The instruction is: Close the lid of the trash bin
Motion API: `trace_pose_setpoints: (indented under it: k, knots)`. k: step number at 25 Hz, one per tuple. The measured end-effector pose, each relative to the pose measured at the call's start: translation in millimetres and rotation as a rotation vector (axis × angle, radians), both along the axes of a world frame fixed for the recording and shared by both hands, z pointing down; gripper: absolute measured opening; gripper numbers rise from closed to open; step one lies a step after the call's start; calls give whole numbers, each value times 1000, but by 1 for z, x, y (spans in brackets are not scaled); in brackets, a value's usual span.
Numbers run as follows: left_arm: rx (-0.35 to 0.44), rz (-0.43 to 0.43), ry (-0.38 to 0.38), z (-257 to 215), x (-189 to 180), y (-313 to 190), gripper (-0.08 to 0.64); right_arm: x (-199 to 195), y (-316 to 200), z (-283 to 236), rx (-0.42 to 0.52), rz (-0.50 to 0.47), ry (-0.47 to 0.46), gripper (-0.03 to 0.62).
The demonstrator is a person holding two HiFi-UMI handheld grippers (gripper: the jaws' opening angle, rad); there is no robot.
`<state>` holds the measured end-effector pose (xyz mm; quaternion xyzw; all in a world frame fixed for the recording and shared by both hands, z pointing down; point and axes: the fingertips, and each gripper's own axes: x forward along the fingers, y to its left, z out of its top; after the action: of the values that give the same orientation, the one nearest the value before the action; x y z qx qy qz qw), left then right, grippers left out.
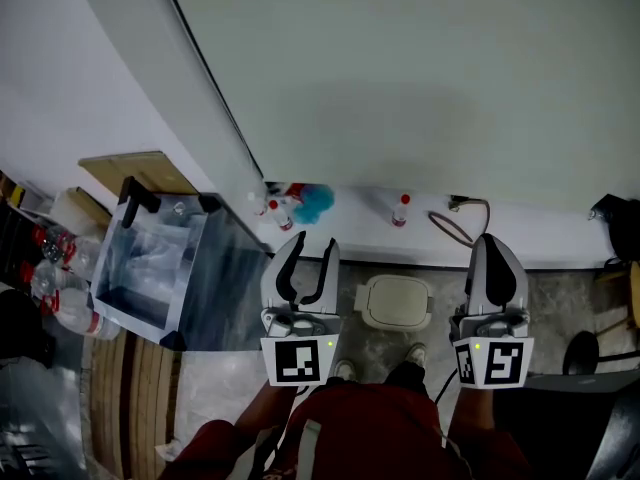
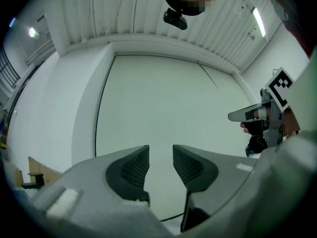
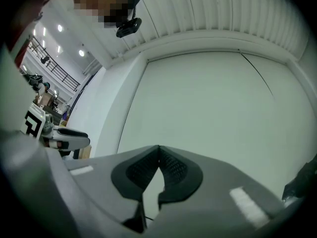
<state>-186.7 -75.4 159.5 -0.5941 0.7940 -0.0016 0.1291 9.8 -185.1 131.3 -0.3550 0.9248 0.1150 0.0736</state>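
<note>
In the head view a small cream trash bin (image 1: 397, 301) stands on the floor by the wall, and its lid lies flat on top. Both grippers are held above it at waist height and touch nothing. My left gripper (image 1: 314, 244) is to the bin's left with its jaws apart and empty. My right gripper (image 1: 491, 240) is to the bin's right with its jaws together. The left gripper view has my left gripper (image 2: 161, 155) aimed at a bare white wall. In the right gripper view my right gripper (image 3: 158, 150) faces the same wall, fingertips touching.
A dark crate lined with clear plastic (image 1: 150, 268) stands on wooden boards at the left. Small bottles (image 1: 275, 211), a blue object (image 1: 315, 203) and a looped cable (image 1: 455, 224) lie along the wall's ledge. The person's shoes (image 1: 415, 353) are just short of the bin.
</note>
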Motion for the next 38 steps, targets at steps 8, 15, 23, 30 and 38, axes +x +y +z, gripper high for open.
trace_pose_setpoints:
  k: [8, 15, 23, 30, 38]
  knots:
    - [7, -6, 3, 1, -1, -1, 115, -3, 6, 3, 1, -12, 10, 0]
    - [5, -47, 10, 5, -1, -1, 7, 0, 5, 5, 0, -15, 8, 0]
    - [-9, -36, 27, 8, -2, -3, 5, 0, 5, 10, -12, -29, 14, 0]
    - [-6, -30, 35, 11, -3, -7, 5, 2, 0, 17, -18, -14, 35, 0]
    - [-3, -25, 42, 12, -1, -10, 5, 5, -4, 18, -17, -8, 50, 0]
